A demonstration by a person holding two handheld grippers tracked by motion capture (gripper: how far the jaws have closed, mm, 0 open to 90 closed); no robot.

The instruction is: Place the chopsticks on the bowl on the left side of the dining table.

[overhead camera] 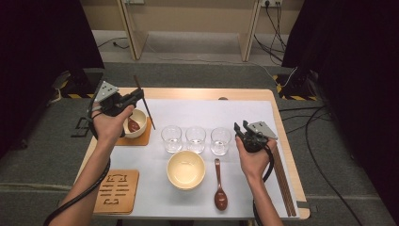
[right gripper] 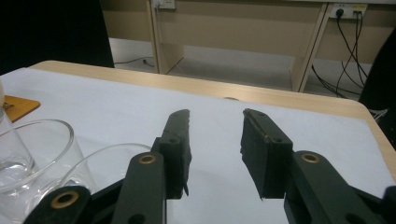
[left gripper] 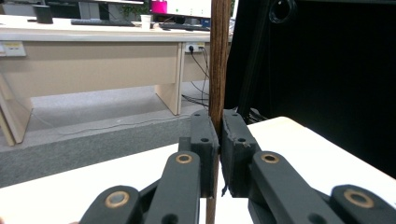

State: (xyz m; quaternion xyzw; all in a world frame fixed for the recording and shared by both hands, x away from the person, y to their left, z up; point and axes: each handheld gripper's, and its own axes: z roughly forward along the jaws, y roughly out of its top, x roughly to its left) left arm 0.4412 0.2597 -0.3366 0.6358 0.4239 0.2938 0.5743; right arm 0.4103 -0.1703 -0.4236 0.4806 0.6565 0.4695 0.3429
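- Left gripper point(overhead camera: 137, 95) has its fingers clamped on a dark wooden chopstick point(overhead camera: 144, 101), above the small bowl point(overhead camera: 137, 123).
- Right gripper point(overhead camera: 241, 129) hovers right of the glasses point(overhead camera: 220, 141), fingers apart, empty.

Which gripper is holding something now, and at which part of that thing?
The left gripper is shut on a brown chopstick, gripped low on its length, most of it above the fingers. The right gripper is open and holds nothing.

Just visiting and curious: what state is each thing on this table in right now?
Left gripper: shut on chopstick.
Right gripper: open, holding nothing.
Small bowl: upright on coaster, red-brown spoon inside.
Big bowl: upright, empty.
Three glasses: upright, in a row.
Spoon: lying on the mat.
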